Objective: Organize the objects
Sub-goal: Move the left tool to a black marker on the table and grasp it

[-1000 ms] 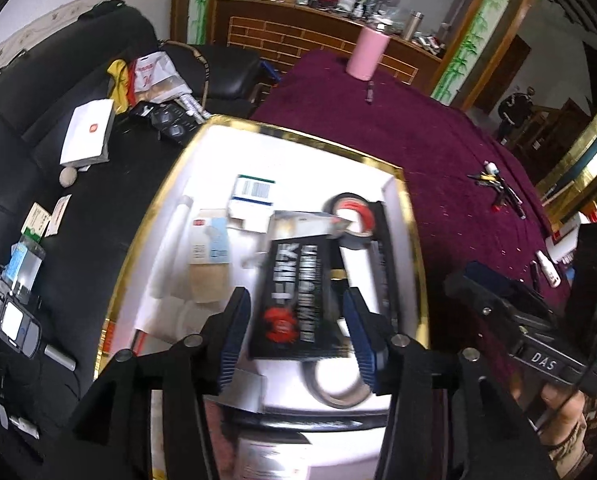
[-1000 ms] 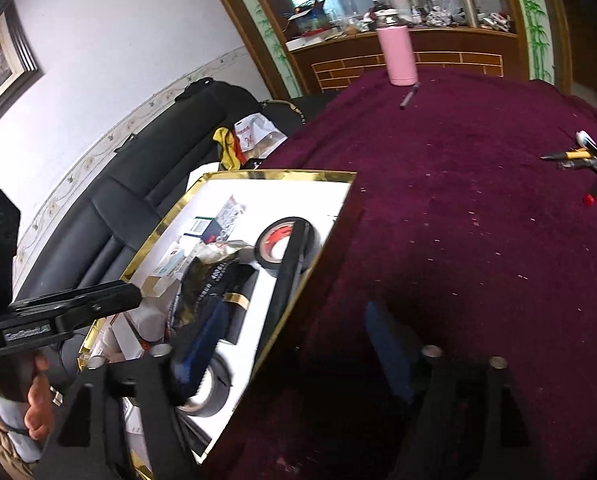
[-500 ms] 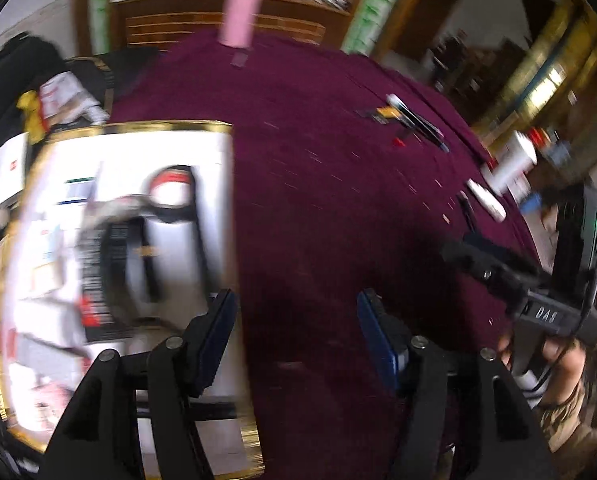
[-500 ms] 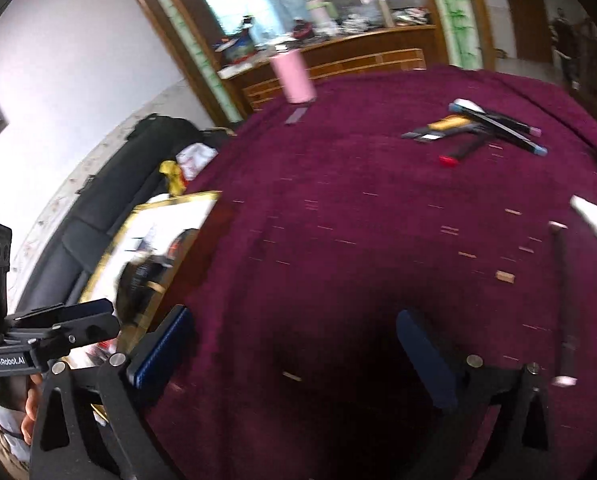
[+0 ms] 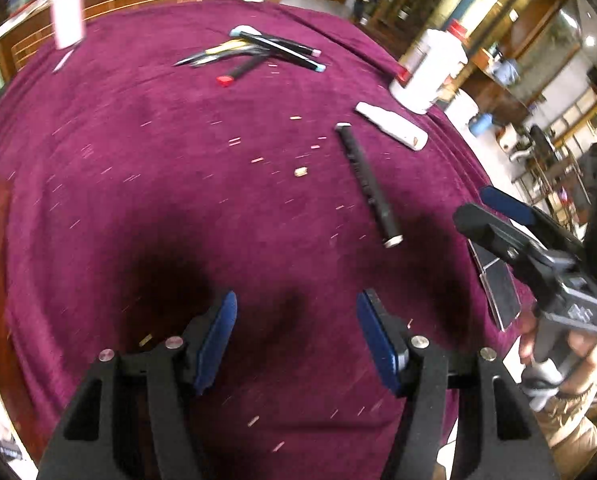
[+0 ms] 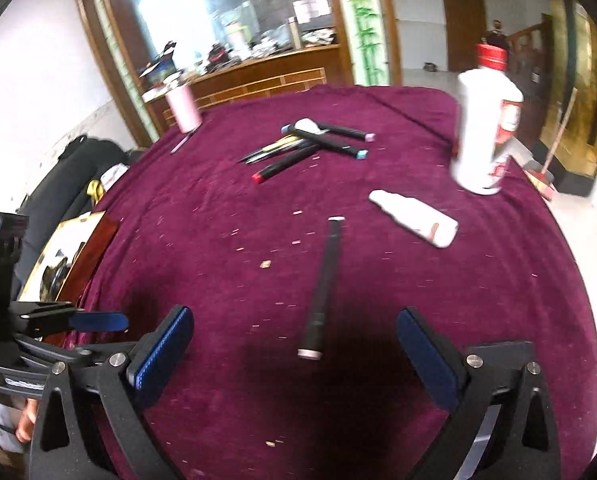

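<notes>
Lying flat, black marker (image 6: 325, 284) points away, slightly right.

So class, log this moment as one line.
left gripper: open, empty | right gripper: open, empty | black marker: lying on cloth, ahead of right gripper

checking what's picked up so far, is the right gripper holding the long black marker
No, the right gripper stands wide open and the long black marker lies on the cloth.
</notes>
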`<state>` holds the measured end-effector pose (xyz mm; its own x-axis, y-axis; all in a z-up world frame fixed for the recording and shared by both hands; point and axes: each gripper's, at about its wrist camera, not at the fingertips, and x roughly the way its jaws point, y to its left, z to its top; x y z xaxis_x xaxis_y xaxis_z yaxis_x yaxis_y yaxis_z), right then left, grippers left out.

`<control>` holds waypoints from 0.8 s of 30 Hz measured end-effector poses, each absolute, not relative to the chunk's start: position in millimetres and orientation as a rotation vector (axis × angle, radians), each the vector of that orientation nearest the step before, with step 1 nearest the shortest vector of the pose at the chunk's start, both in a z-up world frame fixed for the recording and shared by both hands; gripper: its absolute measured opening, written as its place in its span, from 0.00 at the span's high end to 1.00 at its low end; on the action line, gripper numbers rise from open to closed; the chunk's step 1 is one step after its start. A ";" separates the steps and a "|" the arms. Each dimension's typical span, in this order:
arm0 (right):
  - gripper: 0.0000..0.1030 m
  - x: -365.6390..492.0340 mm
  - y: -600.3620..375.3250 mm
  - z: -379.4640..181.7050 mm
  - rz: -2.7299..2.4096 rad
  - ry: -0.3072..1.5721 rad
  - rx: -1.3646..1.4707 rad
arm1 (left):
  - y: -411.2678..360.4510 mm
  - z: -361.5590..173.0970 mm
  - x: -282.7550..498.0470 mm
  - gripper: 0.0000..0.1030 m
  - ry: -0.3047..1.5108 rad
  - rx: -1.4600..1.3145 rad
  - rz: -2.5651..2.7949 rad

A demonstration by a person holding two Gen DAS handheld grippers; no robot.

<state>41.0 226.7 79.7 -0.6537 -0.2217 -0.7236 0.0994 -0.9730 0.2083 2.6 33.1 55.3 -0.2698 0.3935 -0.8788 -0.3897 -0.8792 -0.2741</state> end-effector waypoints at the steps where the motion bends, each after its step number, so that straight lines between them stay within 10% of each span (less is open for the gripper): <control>1: 0.00 42.2 232.0 79.8 -2.707 -0.234 1.210 | 42.6 53.6 -1.4 0.40 0.012 -1.504 2.170; 24: 0.00 48.9 316.8 71.4 -2.809 -0.387 1.235 | 164.4 8.5 -70.8 0.42 0.243 -1.468 2.338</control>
